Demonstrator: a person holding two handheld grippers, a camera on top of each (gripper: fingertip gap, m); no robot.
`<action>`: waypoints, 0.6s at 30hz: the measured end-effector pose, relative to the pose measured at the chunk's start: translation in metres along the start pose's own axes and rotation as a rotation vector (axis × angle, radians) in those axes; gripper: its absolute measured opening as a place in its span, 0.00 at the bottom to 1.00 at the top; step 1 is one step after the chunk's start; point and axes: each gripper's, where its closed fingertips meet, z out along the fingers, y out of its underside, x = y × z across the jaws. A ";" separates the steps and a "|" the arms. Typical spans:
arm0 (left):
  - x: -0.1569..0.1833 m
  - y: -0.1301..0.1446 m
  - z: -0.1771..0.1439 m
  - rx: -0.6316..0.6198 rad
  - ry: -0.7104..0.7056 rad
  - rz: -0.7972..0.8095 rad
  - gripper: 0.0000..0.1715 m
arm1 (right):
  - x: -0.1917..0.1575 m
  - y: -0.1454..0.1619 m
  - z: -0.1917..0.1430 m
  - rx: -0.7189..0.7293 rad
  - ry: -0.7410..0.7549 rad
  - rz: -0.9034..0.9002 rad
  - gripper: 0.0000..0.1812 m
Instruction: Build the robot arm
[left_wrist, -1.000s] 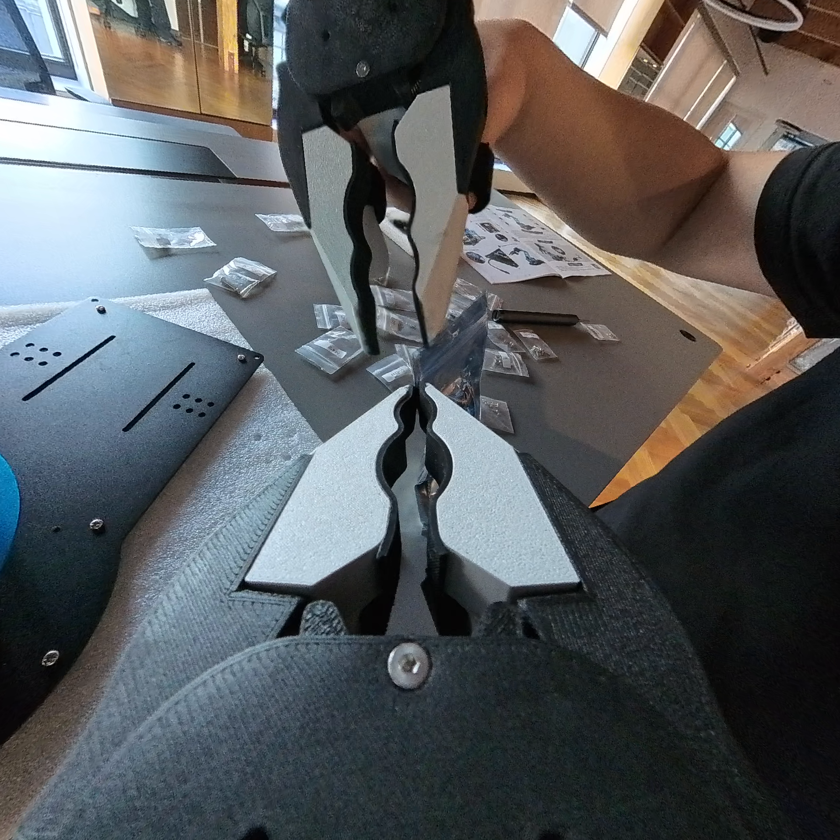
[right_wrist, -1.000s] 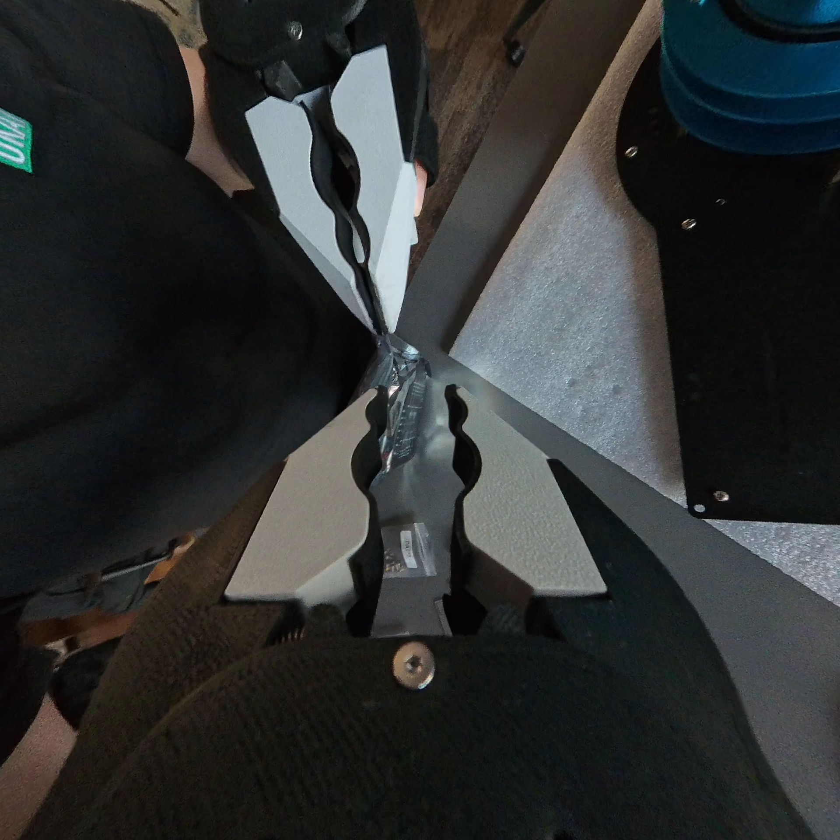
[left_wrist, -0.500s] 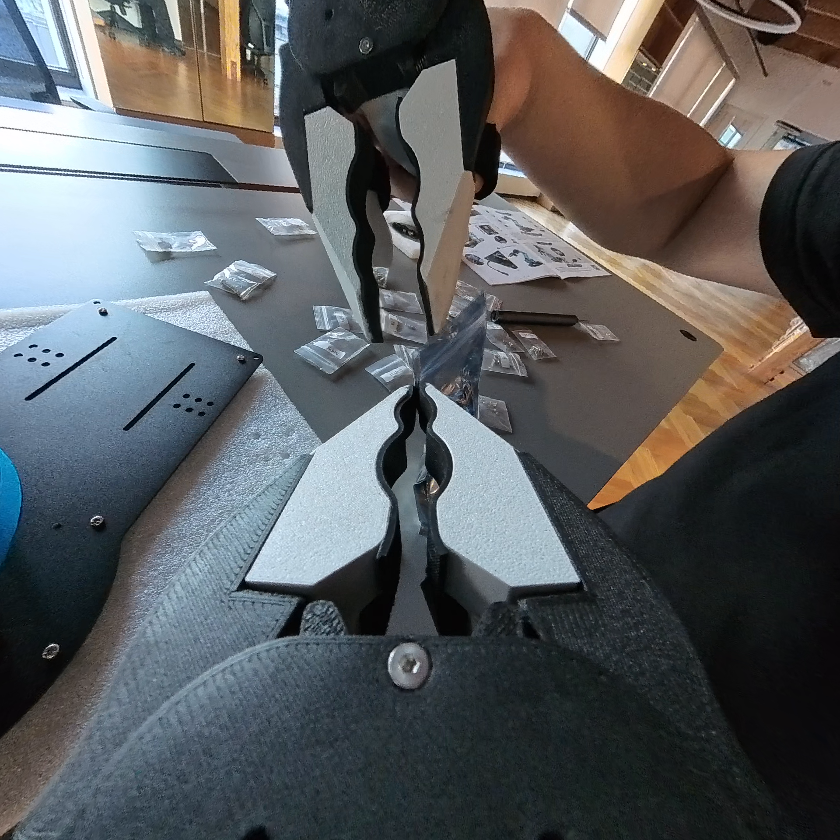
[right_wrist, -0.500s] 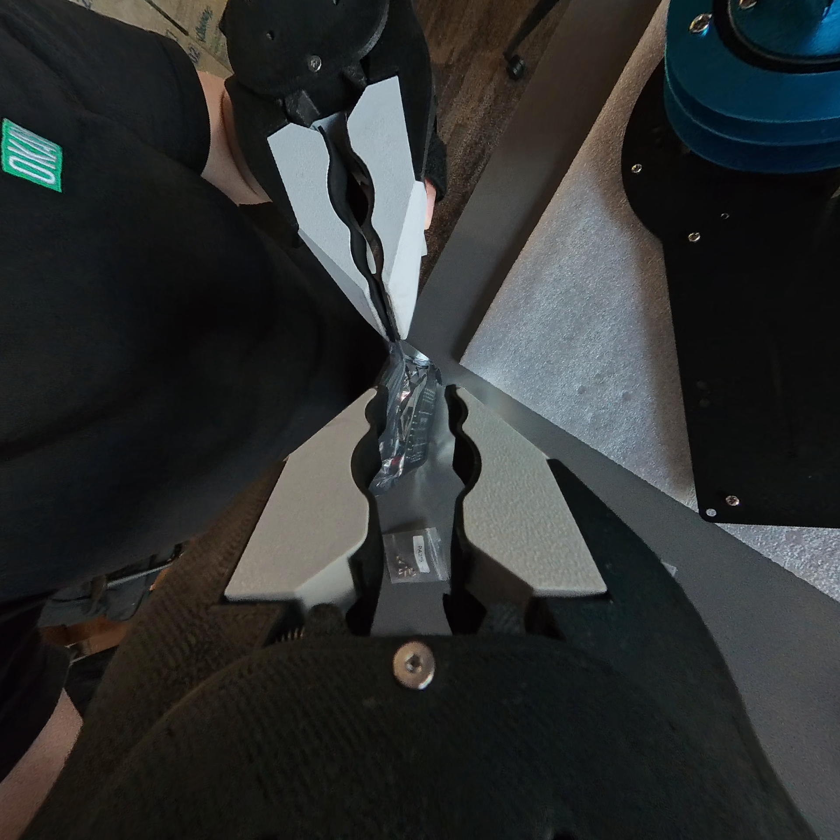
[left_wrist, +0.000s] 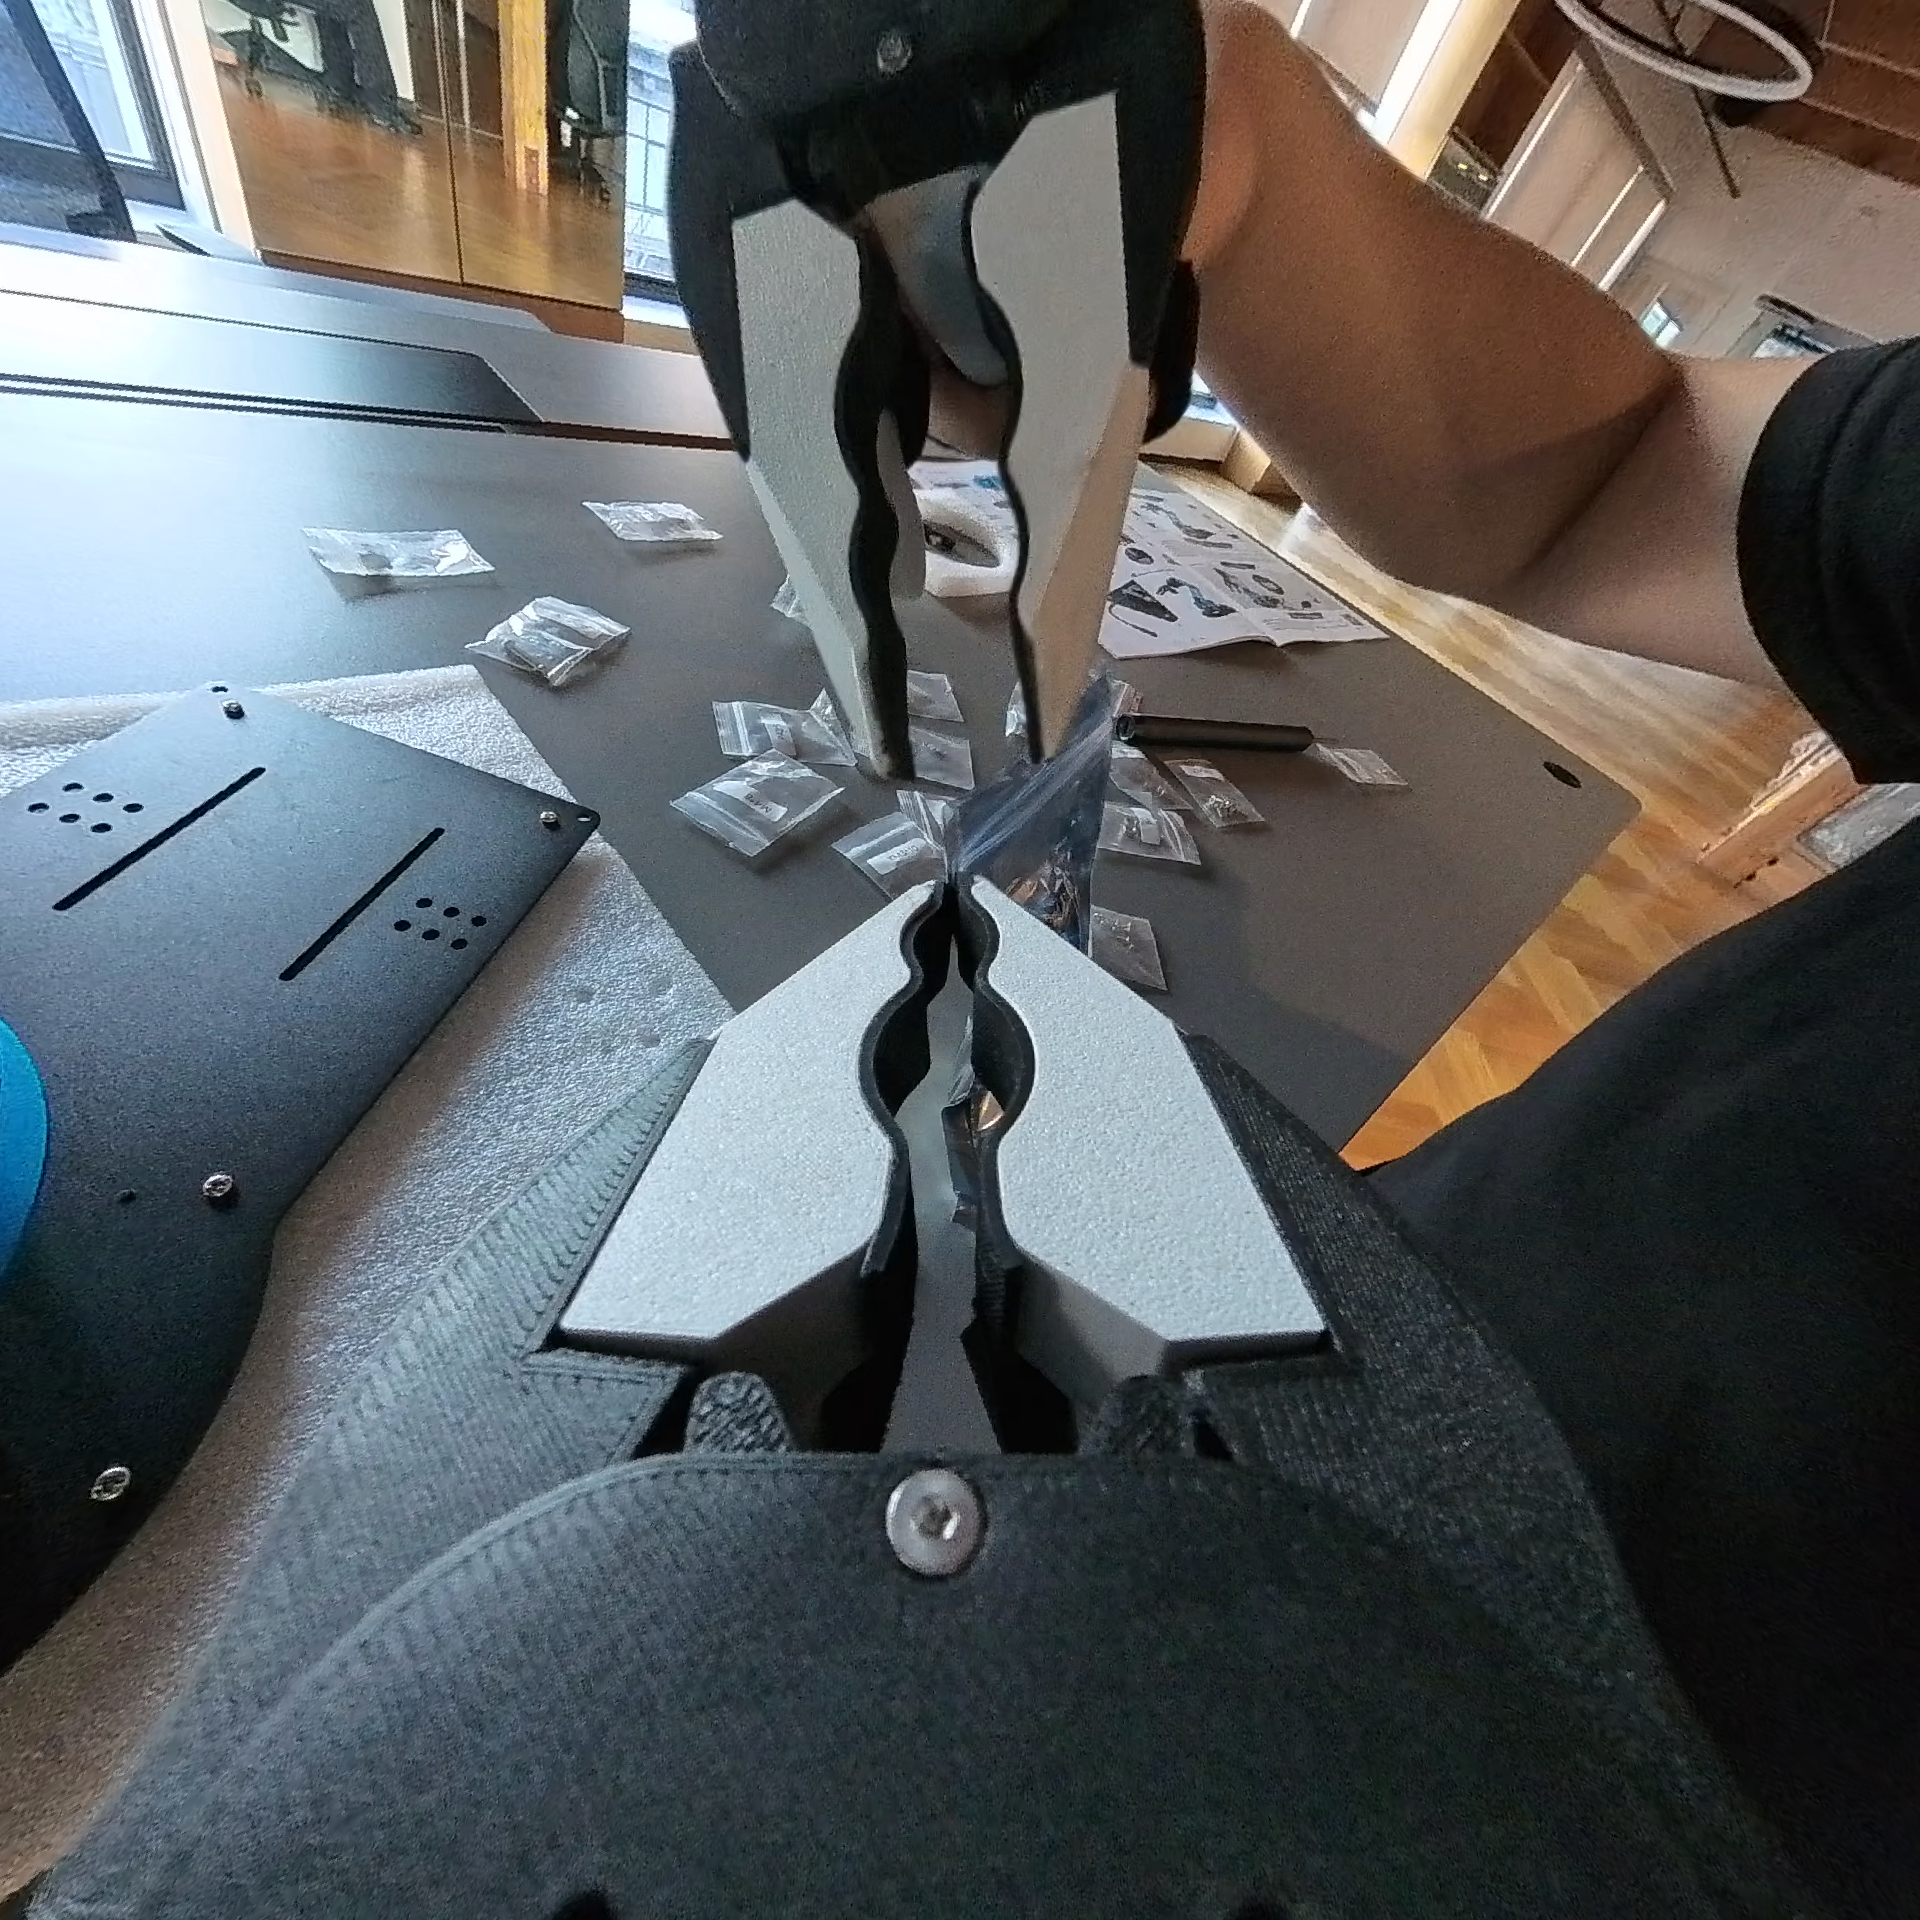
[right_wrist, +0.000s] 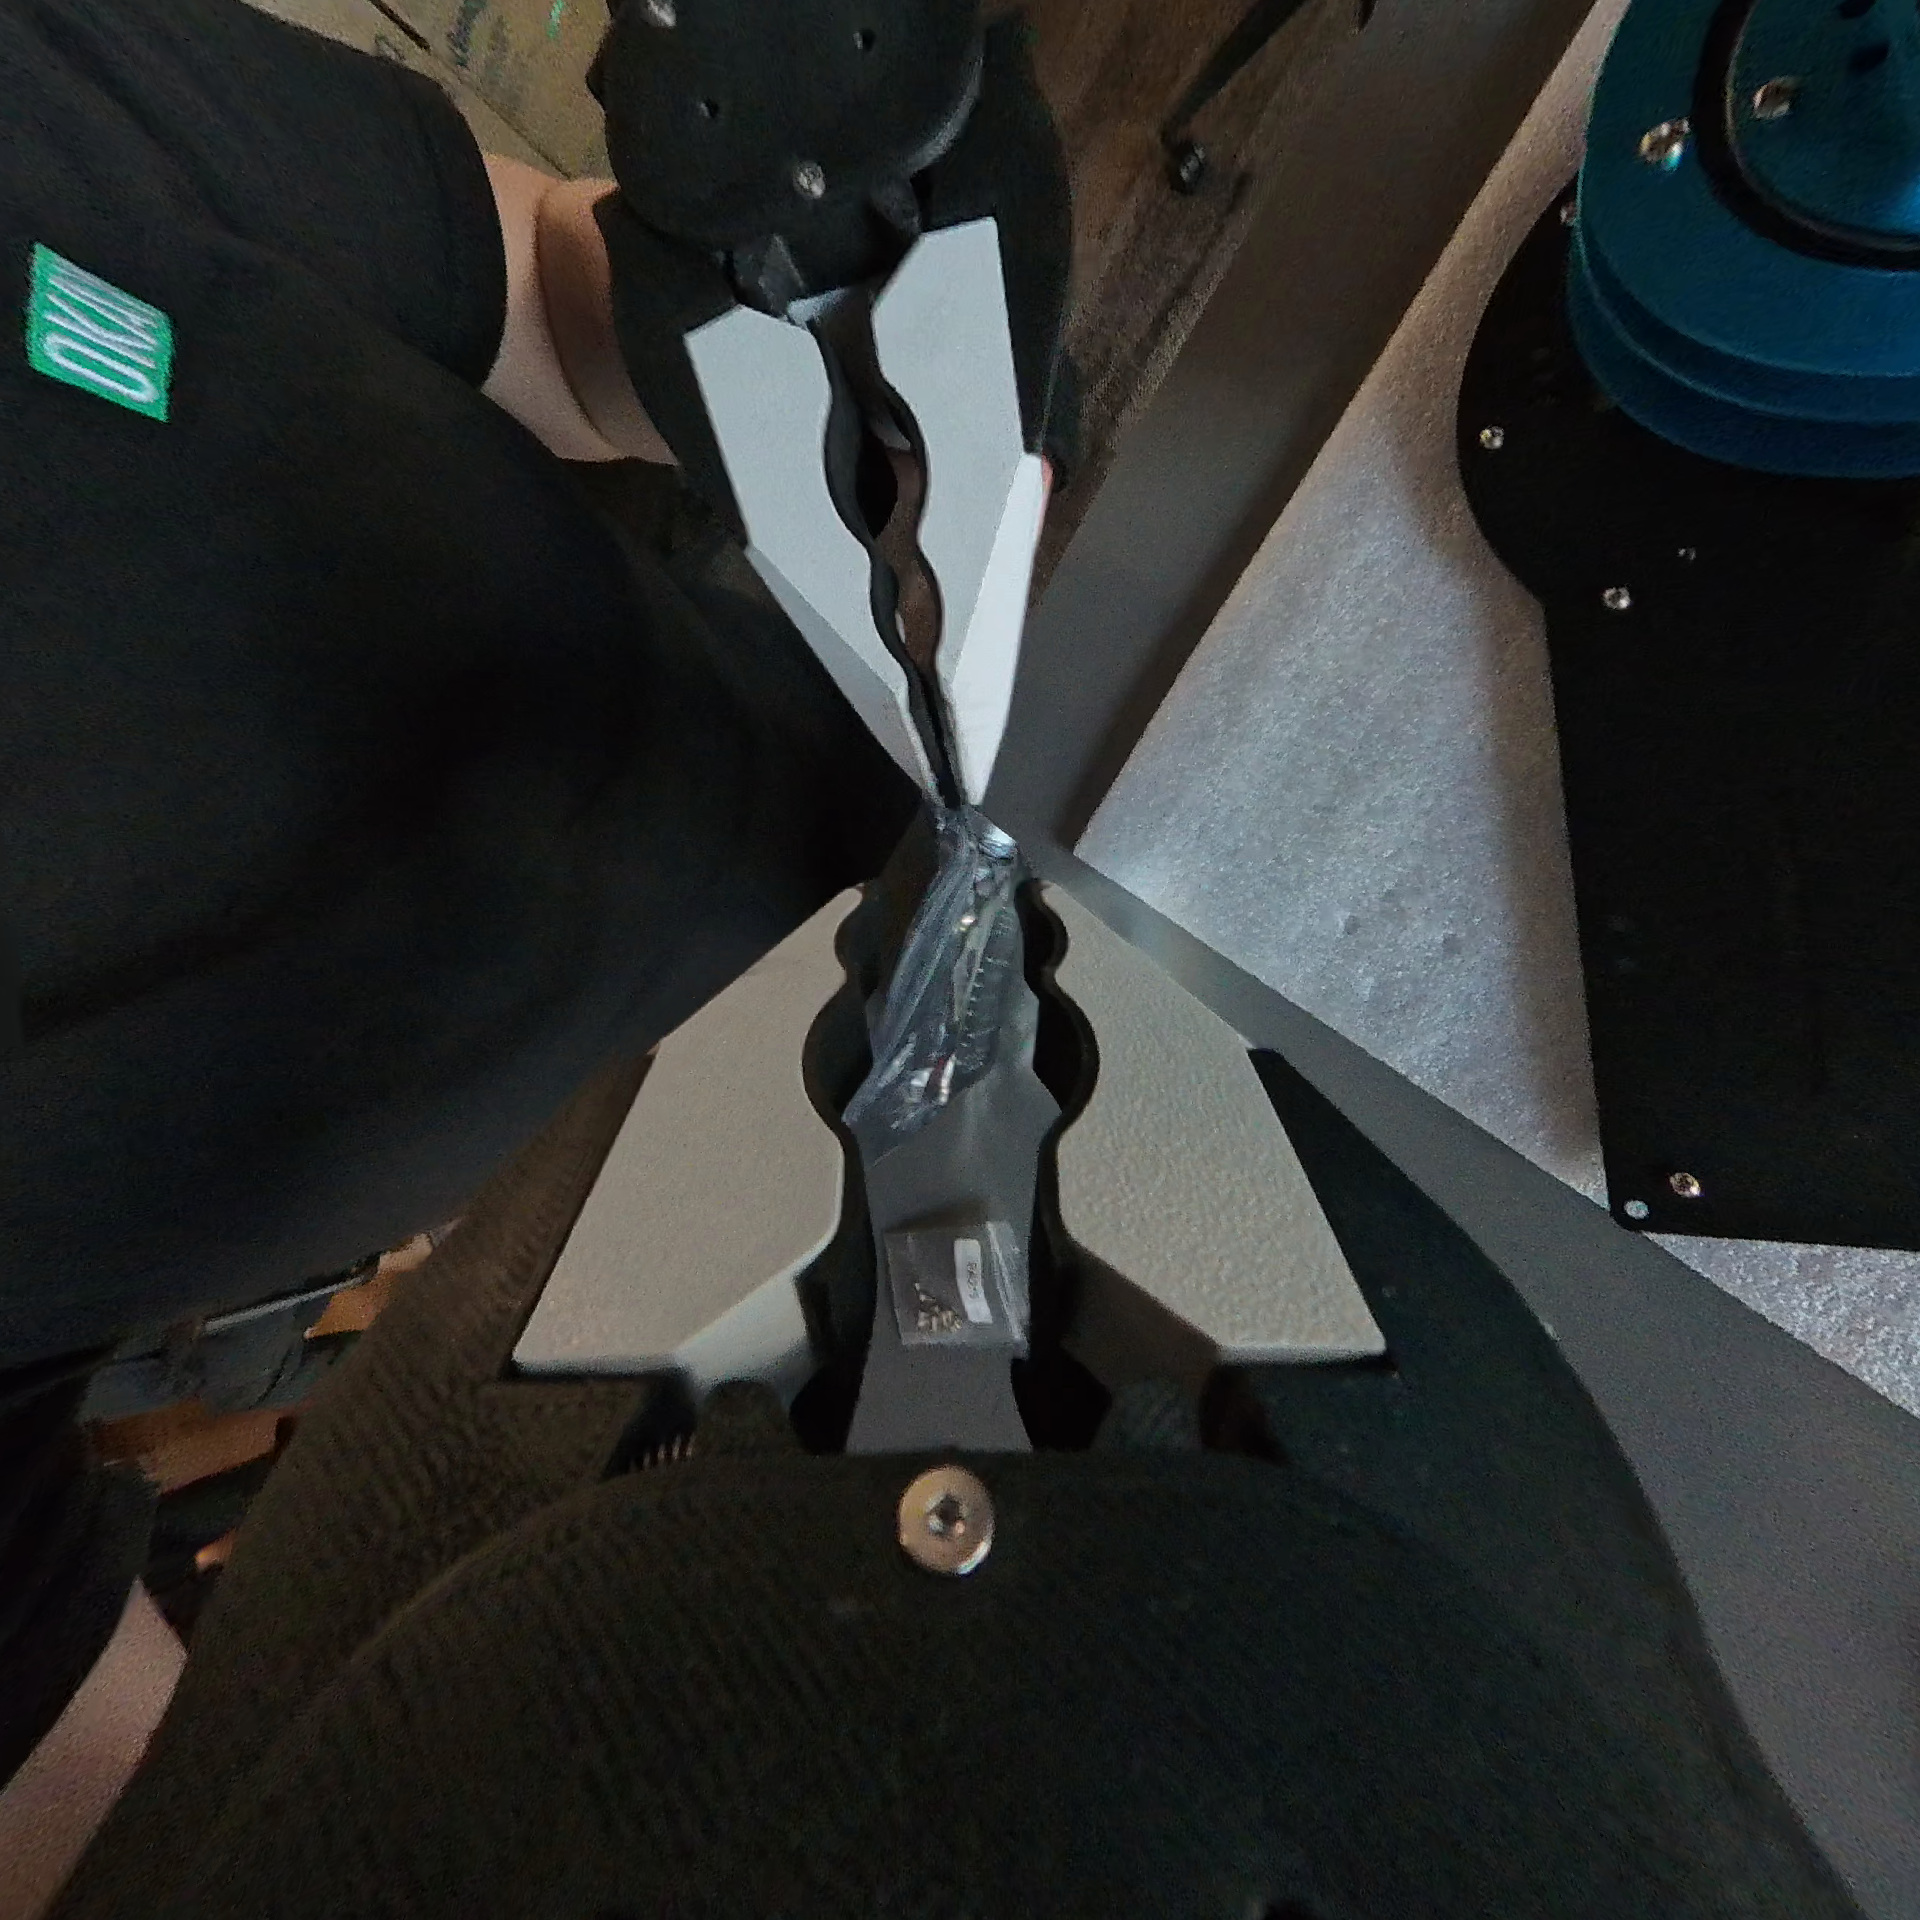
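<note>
My left gripper (left_wrist: 961, 888) is shut on the corner of a clear zip bag (left_wrist: 1039, 831) with a blue strip and small hardware inside, held above the dark table (left_wrist: 312, 582). My right gripper (left_wrist: 966, 753) comes down from above, open, with one fingertip at the bag's top edge. In the right wrist view the bag (right_wrist: 945, 997) hangs between the open fingers of my right gripper (right_wrist: 951, 899), and the left gripper (right_wrist: 951, 800) pinches its far end. A small parts bag (right_wrist: 956, 1288) lies on the table beneath.
Several small parts bags (left_wrist: 758, 800) are scattered on the table, with a printed sheet (left_wrist: 1216, 592) and a black rod (left_wrist: 1216, 732) behind them. A black metal plate (left_wrist: 208, 935) lies on white foam (left_wrist: 582, 987) at left. A blue disc (right_wrist: 1766, 260) sits on it. The table edge (left_wrist: 1455, 1039) is at right. The grippers are tip to tip, or close to it. Both grippers' tips are roughly 15 cm from the blue disc (right_wrist: 1766, 260).
The right gripper has shifted slightly along the bag, which now reaches deeper between its open fingers. The left gripper stays shut on the bag.
</note>
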 end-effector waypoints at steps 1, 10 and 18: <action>0.000 0.000 0.000 0.001 0.001 0.000 0.00 | 0.004 0.003 0.001 -0.017 0.019 0.004 0.14; 0.003 -0.001 -0.002 0.012 -0.005 0.033 0.00 | 0.007 0.006 0.001 -0.015 0.000 0.047 0.14; 0.003 -0.001 0.000 0.014 -0.022 0.035 0.00 | 0.001 0.014 0.003 -0.124 0.014 0.025 0.13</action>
